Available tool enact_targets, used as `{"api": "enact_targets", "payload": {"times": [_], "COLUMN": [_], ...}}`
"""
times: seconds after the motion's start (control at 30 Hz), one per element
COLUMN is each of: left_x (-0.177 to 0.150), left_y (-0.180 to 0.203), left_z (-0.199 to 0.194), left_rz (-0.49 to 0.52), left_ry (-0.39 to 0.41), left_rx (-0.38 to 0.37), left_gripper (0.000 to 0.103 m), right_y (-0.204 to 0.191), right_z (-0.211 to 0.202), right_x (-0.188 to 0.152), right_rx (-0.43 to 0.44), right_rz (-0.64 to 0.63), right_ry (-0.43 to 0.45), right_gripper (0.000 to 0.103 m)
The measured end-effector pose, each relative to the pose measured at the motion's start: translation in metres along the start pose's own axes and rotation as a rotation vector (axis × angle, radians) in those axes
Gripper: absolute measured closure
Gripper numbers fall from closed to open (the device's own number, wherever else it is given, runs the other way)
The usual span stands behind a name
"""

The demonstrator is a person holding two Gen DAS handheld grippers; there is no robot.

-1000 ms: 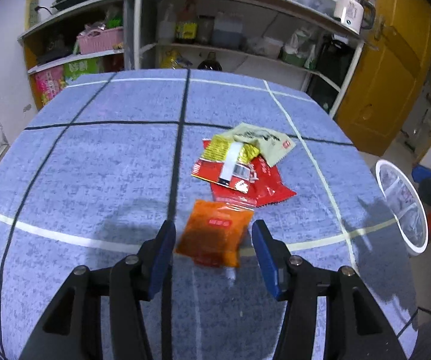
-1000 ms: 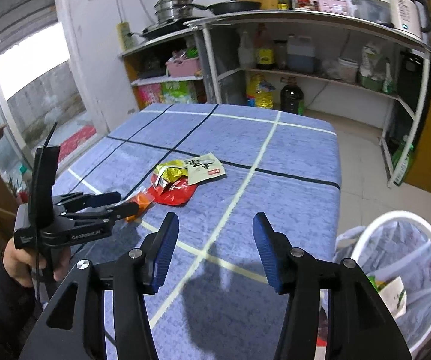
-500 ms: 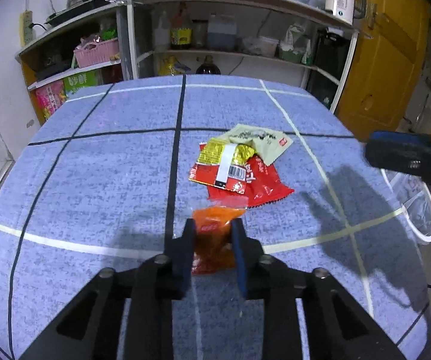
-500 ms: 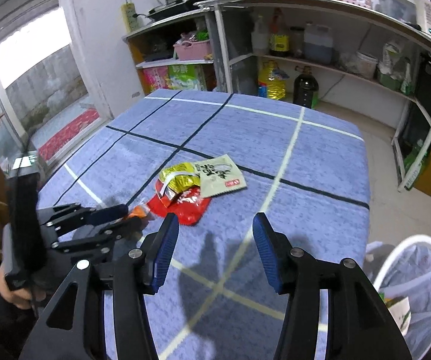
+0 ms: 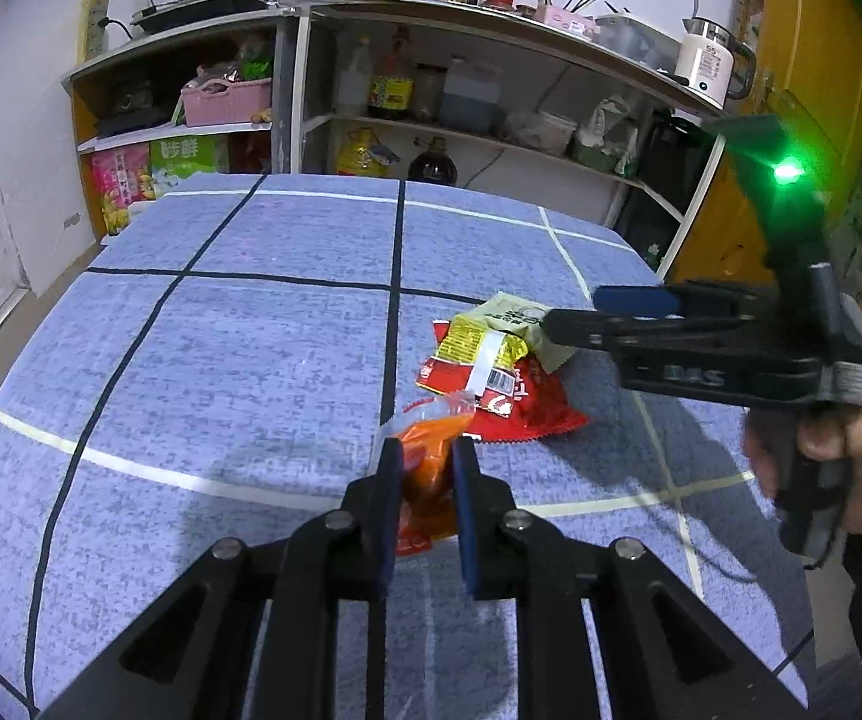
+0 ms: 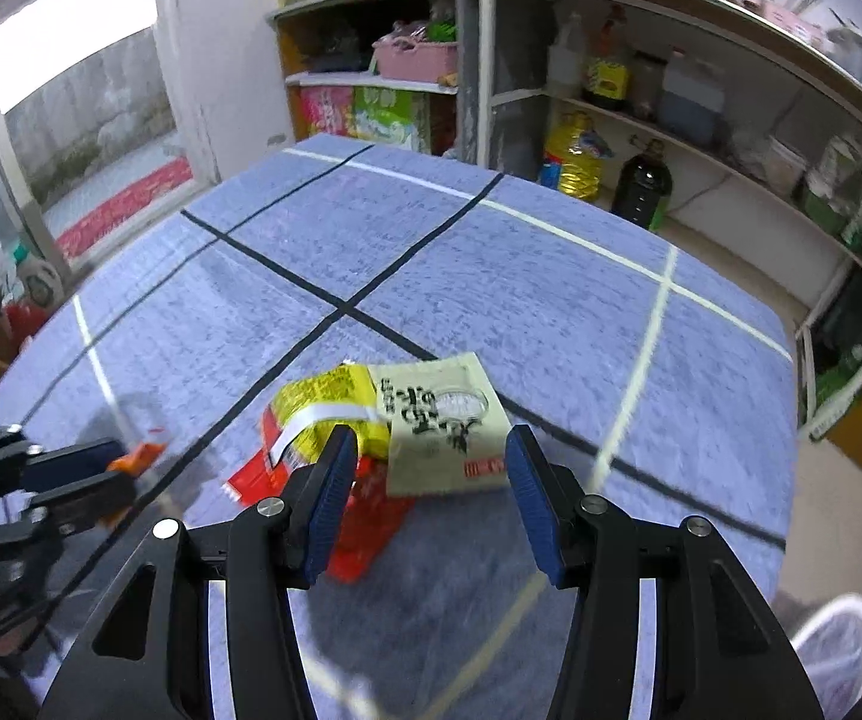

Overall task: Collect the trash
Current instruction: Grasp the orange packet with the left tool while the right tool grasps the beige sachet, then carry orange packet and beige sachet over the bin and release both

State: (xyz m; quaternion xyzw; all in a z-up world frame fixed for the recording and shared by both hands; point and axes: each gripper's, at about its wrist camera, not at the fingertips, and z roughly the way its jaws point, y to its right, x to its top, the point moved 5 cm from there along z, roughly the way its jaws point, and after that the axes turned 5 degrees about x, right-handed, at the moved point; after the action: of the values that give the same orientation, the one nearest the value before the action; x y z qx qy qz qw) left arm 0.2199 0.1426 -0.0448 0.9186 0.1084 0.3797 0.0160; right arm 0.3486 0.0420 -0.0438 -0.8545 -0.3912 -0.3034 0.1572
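Observation:
An orange sauce packet (image 5: 431, 438) is pinched between the blue pads of my left gripper (image 5: 428, 456), whose jaws are closing tight on it; it hangs just above the blue cloth. The left gripper (image 6: 71, 468) also shows at the left of the right wrist view with the orange packet (image 6: 146, 453) in it. Beyond lies a pile: a red wrapper (image 5: 526, 402), a yellow wrapper (image 5: 478, 342) and a pale green packet (image 5: 520, 315). My right gripper (image 6: 431, 444) hovers open over the pale green packet (image 6: 436, 414) and the yellow wrapper (image 6: 335, 402), touching neither.
The table (image 5: 251, 360) wears a blue cloth with black and white lines. Kitchen shelves (image 5: 490, 138) with bottles and pots stand behind it. A white-rimmed bin (image 6: 832, 630) sits on the floor at the table's right. A hand (image 5: 850, 450) holds the right gripper.
My left gripper closed on the orange packet and raised it slightly. The right gripper swung from beside the bin to above the wrapper pile, still open.

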Motion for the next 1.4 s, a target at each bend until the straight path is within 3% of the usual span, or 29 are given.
{"api": "enact_targets", "payload": {"times": [0.17, 0.47, 0.53, 0.63, 0.73, 1.2, 1.4], "left_x": [0.002, 0.004, 0.004, 0.004, 0.004, 0.006, 0.009], "left_y": [-0.004, -0.004, -0.004, -0.003, -0.002, 0.013, 0.033], "left_z": [0.001, 0.003, 0.004, 0.004, 0.005, -0.001, -0.008], "left_rz": [-0.019, -0.035, -0.035, -0.035, -0.036, -0.024, -0.012], "left_ry": [-0.008, -0.013, -0.016, -0.017, -0.019, 0.015, 0.037], "left_rx": [0.005, -0.001, -0.002, -0.002, -0.004, -0.056, -0.129], "left_gripper": [0.086, 0.086, 0.086, 0.086, 0.086, 0.087, 0.088], "right_y": [0.006, 0.016, 0.015, 0.007, 0.005, 0.021, 0.026], "right_z": [0.024, 0.040, 0.038, 0.033, 0.029, -0.043, -0.084], "right_x": [0.004, -0.001, 0.000, 0.000, -0.002, -0.026, -0.052], "right_rx": [-0.010, 0.046, 0.047, 0.044, 0.025, 0.056, 0.060], "right_rz": [-0.035, 0.020, 0.029, 0.006, 0.005, 0.111, 0.154], "right_ry": [-0.044, -0.084, -0.079, -0.069, -0.063, 0.059, 0.118], "right_gripper": [0.050, 0.047, 0.054, 0.078, 0.082, 0.087, 0.087]}}
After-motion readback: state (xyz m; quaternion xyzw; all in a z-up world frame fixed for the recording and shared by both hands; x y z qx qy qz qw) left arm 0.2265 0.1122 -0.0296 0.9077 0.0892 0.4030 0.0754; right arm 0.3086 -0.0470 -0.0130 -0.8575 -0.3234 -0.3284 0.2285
